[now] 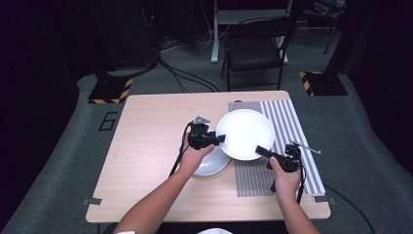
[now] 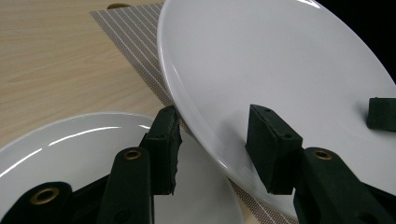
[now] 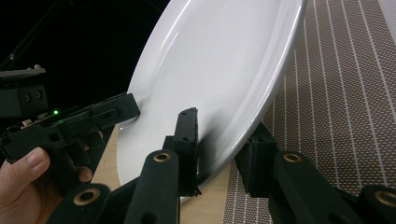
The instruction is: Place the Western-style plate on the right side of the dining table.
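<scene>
I hold the large round white ceramic plate by its rim with 2 grippers. My left gripper is clamped on its left edge, my right gripper on its near right edge. The plate is tilted, lifted above the grey striped woven placemat (on the pale wooden table). A smaller white plate lies flat beneath my left hand.

The left gripper and right gripper are showing matte black jaws with brass-ringed pivot holes. A grey three-cornered plate is sitting at twelve o'clock on the left one, black cables trailing toward six o'clock. The forearms are showing bare, without sleeves.
</scene>
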